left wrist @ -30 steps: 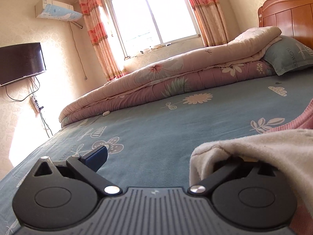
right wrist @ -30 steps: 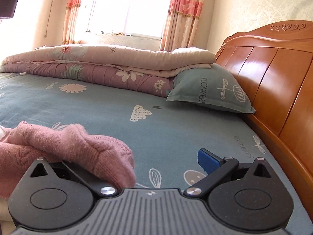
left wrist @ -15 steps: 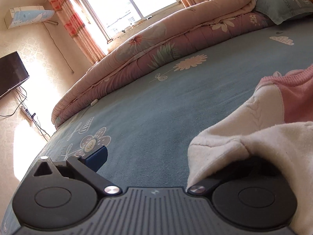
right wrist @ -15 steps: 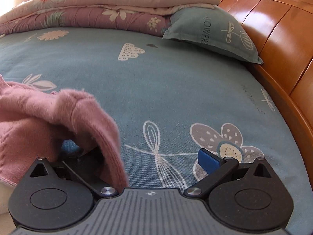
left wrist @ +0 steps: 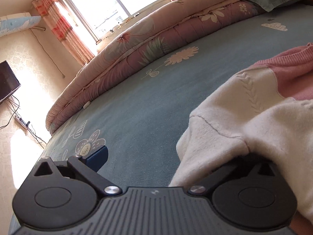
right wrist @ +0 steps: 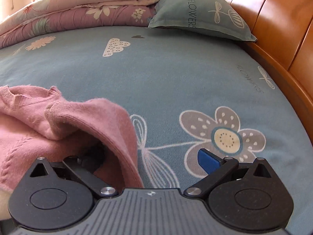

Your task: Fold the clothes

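Note:
A knit sweater lies on the blue floral bedsheet (left wrist: 148,105). Its cream part (left wrist: 254,117) fills the right of the left wrist view and its pink part (right wrist: 64,121) the left of the right wrist view. My left gripper (left wrist: 172,156) is open, jaws wide apart. Its left blue pad (left wrist: 97,156) is bare above the sheet, and the cream cloth drapes over the right finger and hides it. My right gripper (right wrist: 150,156) is open too. Pink cloth drapes over its left finger, while the right blue pad (right wrist: 208,159) shows free over the sheet.
A folded pink floral quilt (left wrist: 156,45) runs along the far side of the bed, with a blue-green pillow (right wrist: 199,15) by the wooden headboard (right wrist: 273,29). A window with curtains (left wrist: 117,5) and a wall television (left wrist: 7,82) lie beyond.
Both grippers have tipped down and come closer to the sheet, and the sweater has dropped with them. More of the cream and pink cloth spreads out on the bed. Both jaws stay wide.

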Available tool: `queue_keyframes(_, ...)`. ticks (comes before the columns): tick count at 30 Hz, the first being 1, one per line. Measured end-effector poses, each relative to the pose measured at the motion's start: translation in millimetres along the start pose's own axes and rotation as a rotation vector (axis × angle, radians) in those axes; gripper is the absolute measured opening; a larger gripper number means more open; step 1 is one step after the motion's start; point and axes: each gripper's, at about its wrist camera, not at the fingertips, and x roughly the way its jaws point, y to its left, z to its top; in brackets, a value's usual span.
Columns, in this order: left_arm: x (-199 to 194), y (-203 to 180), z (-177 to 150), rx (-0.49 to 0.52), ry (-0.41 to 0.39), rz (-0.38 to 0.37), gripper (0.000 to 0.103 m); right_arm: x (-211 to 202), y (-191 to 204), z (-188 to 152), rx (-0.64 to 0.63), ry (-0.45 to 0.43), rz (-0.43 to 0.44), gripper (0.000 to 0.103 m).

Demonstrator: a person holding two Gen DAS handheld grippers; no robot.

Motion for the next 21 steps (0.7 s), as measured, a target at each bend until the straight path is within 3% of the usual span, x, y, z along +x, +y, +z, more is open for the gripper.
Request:
queue_keyframes(6,-4,37,-34,-0.204,0.09,-0.049,0.102,-68,8,-51,0.009,-0.028,0.118,0.103)
queue_keyframes(10,2,41,-46,-0.283,0.126,-0.07,0.102,-105,28,-86,0.024,-0.03,0.169,0.103)
queue_keyframes(17,2,58,-32,-0.144,0.091,0.069,0.103,-147,53,-126,0.051,-0.054,0.199,0.103)
queue_keyframes(21,-2,80,-7,-0.045,0.021,0.166,0.103,-150,51,-132,0.074,-0.046,0.196,0.103)
